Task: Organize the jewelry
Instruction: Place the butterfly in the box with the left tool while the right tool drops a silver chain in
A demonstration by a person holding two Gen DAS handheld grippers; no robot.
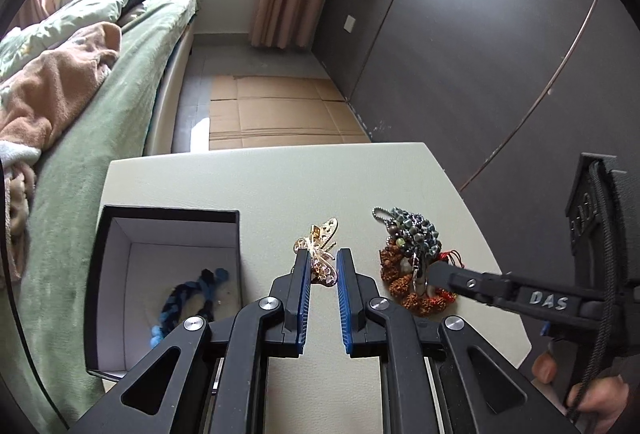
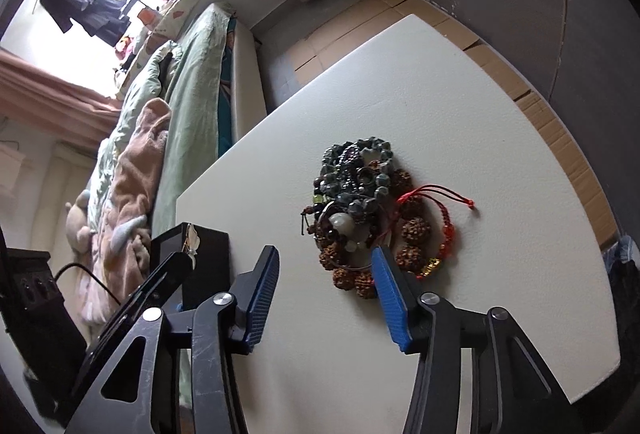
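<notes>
From the left wrist I see one piece already in the box [image 1: 120, 274], a blue braided band [image 1: 192, 298] on its floor, so I judge the job barely begun. My left gripper [image 1: 323, 266] stands apart around the gold brooch [image 1: 320, 250], pads either side, though I cannot tell whether they touch it. The bead pile [image 1: 412, 258] lies just to the right on the desk [image 1: 260, 186], with the right gripper's finger reaching into it. From the right wrist, my right gripper [image 2: 324, 274] is wide apart, one finger [image 2: 390, 294] at the near edge of the pile, the other on bare desk. The tangle of beads and red cord [image 2: 444, 226] looks likely to snag and lift as a clump. The box sits to the left, beside the bed [image 2: 188, 106].
</notes>
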